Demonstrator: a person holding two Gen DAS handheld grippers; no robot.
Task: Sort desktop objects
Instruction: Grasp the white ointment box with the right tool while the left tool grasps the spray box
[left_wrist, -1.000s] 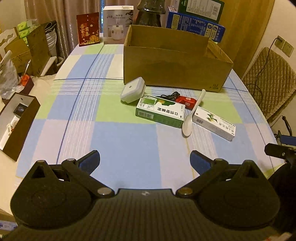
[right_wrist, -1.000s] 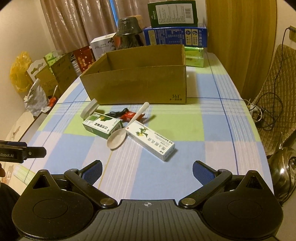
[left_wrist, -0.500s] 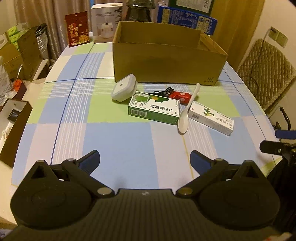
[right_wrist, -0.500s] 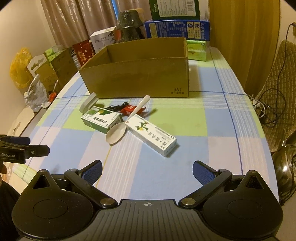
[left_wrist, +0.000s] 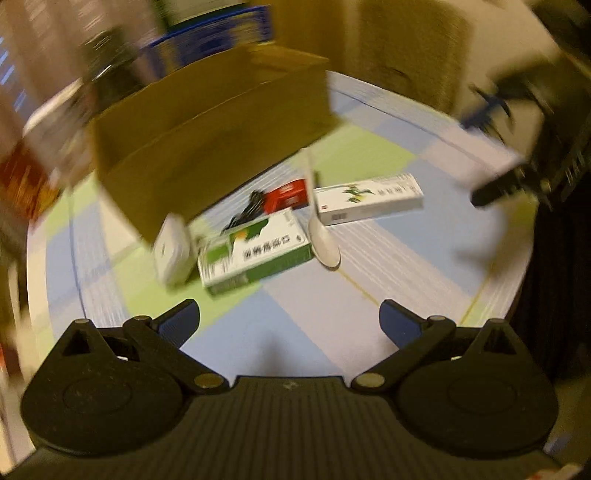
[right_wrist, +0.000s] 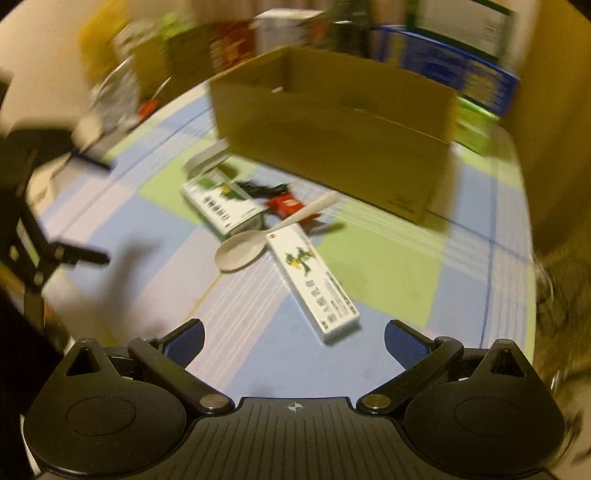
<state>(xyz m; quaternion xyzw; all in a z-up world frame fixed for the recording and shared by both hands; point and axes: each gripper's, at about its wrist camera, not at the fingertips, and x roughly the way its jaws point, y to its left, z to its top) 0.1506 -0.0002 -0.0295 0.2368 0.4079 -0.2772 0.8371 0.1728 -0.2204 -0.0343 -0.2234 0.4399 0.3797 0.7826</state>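
Note:
A small pile lies on the checked tablecloth before an open cardboard box (left_wrist: 221, 133) (right_wrist: 332, 125). It holds a green carton (left_wrist: 255, 251) (right_wrist: 221, 206), a white carton (left_wrist: 369, 197) (right_wrist: 314, 284), a white spoon (left_wrist: 321, 236) (right_wrist: 243, 251), a red packet with a black cable (left_wrist: 288, 194) (right_wrist: 284, 201) and a white square gadget (left_wrist: 173, 251) (right_wrist: 205, 158). My left gripper (left_wrist: 290, 319) is open and empty, just short of the green carton. My right gripper (right_wrist: 293, 338) is open and empty, just short of the white carton. Both views are blurred.
Boxes and packets stand behind the cardboard box (right_wrist: 461, 74). The right gripper shows at the right of the left wrist view (left_wrist: 517, 177), and the left gripper at the left of the right wrist view (right_wrist: 44, 236). The table edge curves close on both sides.
Both grippers have moved forward and closer to the pile, tilting as they go. The views are now motion-blurred. The objects lie as before and both grippers stay open.

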